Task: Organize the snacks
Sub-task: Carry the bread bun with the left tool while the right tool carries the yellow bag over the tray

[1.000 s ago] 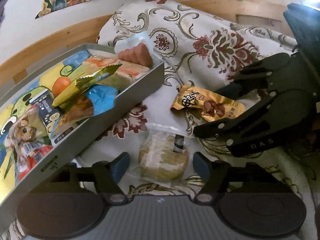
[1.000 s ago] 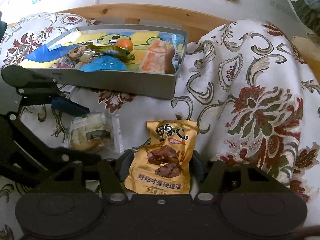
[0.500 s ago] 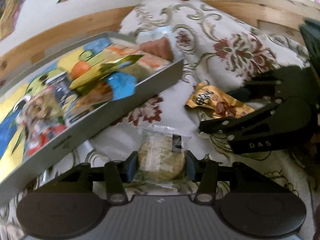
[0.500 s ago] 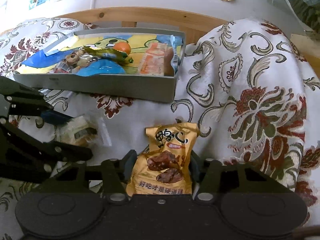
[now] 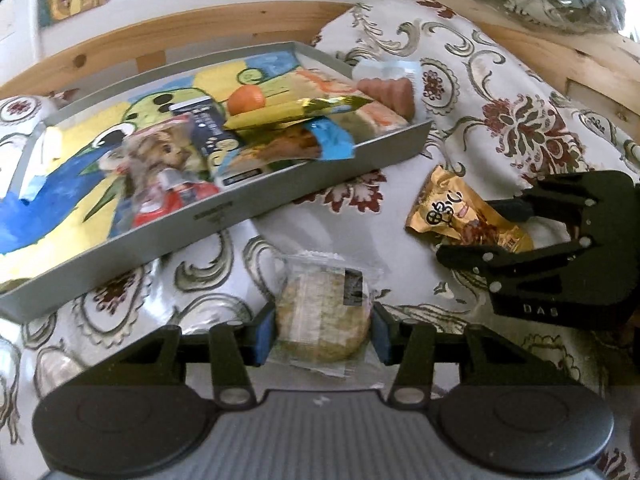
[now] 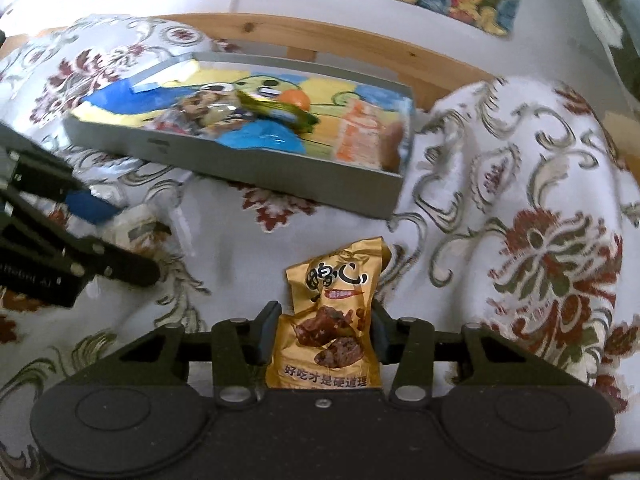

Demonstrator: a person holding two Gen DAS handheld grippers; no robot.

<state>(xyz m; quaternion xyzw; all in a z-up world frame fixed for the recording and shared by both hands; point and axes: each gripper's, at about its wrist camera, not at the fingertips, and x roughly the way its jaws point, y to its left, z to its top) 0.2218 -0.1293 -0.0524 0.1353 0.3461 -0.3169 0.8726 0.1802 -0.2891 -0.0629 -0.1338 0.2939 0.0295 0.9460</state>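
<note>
Your left gripper is closed narrowly on the clear-wrapped round cake; your right gripper likewise pinches the gold snack pouch. The grey tray lies at 11 o'clock of the cake.
</note>
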